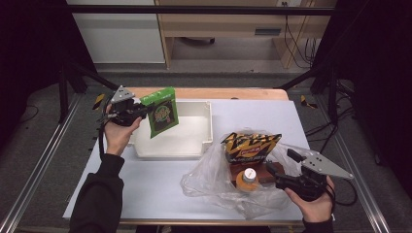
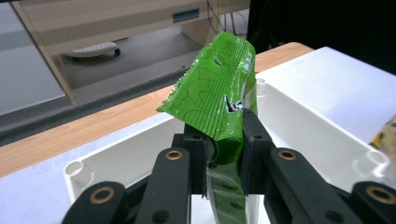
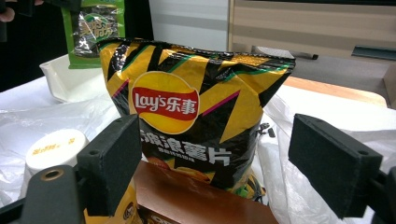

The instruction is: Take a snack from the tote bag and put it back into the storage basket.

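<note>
My left gripper (image 1: pixel 142 111) is shut on the side edge of a green snack bag (image 1: pixel 162 112) and holds it in the air over the left end of a white bin (image 1: pixel 208 127). In the left gripper view both jaws of that gripper (image 2: pixel 224 140) pinch the crinkled green bag (image 2: pixel 217 88) above the bin's rim (image 2: pixel 135 140). My right gripper (image 1: pixel 283 162) stands open at the front right, facing a yellow and black Lay's chip bag (image 1: pixel 251 145). The chip bag (image 3: pixel 187 102) stands upright beyond the right gripper (image 3: pixel 219 163), with nothing between the pads.
A crumpled clear plastic bag (image 1: pixel 209 182) spreads around the chip bag. On it lie a brown box (image 3: pixel 196 200) and an orange bottle with a white cap (image 1: pixel 249 175). The table's wooden far edge (image 1: pixel 218 92) lies behind the bin.
</note>
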The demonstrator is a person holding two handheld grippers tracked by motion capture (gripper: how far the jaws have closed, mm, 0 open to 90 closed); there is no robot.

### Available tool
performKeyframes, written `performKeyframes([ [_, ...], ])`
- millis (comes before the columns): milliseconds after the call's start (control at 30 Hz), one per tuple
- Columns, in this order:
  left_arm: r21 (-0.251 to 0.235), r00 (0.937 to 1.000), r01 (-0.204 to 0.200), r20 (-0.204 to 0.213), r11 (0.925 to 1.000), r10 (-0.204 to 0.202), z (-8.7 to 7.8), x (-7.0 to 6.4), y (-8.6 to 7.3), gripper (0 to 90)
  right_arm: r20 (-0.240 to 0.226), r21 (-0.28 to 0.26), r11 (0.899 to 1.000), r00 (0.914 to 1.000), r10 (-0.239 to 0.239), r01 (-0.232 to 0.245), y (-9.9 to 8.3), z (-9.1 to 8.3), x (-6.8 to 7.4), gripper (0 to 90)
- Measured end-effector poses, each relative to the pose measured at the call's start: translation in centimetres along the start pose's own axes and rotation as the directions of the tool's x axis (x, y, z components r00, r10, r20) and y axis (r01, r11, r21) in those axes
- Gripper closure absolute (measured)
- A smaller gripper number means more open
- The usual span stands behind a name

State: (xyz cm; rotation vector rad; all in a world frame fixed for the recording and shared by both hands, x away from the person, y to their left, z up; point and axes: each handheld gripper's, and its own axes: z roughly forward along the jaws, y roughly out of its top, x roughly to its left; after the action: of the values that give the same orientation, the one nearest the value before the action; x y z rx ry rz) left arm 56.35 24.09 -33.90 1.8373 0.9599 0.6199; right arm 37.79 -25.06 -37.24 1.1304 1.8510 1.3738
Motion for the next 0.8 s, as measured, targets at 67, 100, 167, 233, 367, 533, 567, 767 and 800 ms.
performKeyframes([
  [67,0.009,0.9999,0.002,-0.014,1.0,-0.002,0.4,0.5,-0.2,76.0,0.004,0.001,1.0,1.0,0.003,-0.003,-0.1,0.1,-0.1,17.1],
  [100,0.01,0.9998,0.006,-0.019,0.9999,-0.006,0.7,0.8,-0.3,76.0,0.006,0.002,1.0,1.0,0.002,-0.002,-0.1,0.1,-0.2,17.0],
  [167,0.022,0.9994,0.012,-0.033,0.9997,-0.011,1.2,1.3,-0.6,76.0,0.009,0.005,1.0,1.0,0.003,-0.004,-0.2,0.2,-0.2,16.9],
  [233,0.035,0.999,0.017,-0.043,0.9992,-0.016,1.9,1.9,-0.8,76.0,0.01,0.009,1.0,0.9999,0.006,-0.006,-0.2,0.2,-0.2,16.7],
  [367,0.045,0.9982,0.033,-0.052,0.9985,-0.03,3.0,2.7,-1.3,76.0,0.012,0.008,1.0,0.9999,0.003,-0.003,-0.3,0.3,-0.2,16.6],
  [533,0.061,0.9968,0.049,-0.066,0.9969,-0.045,4.1,3.3,-1.9,75.9,0.015,0.017,1.0,0.9998,0.01,-0.01,-0.4,0.5,-0.4,16.3],
  [567,0.062,0.9966,0.052,-0.067,0.9968,-0.048,4.3,3.5,-2.0,75.9,0.015,0.016,1.0,0.9998,0.011,-0.012,-0.5,0.5,-0.4,16.2],
  [767,0.073,0.9949,0.077,-0.071,0.9943,-0.072,5.1,4.5,-2.6,75.9,0.016,0.023,1.0,0.9998,0.012,-0.012,-0.6,0.7,-0.5,16.1],
  [800,0.073,0.9949,0.077,-0.071,0.9943,-0.072,5.1,4.5,-2.6,75.9,0.016,0.024,1.0,0.9998,0.01,-0.011,-0.6,0.7,-0.5,16.1],
])
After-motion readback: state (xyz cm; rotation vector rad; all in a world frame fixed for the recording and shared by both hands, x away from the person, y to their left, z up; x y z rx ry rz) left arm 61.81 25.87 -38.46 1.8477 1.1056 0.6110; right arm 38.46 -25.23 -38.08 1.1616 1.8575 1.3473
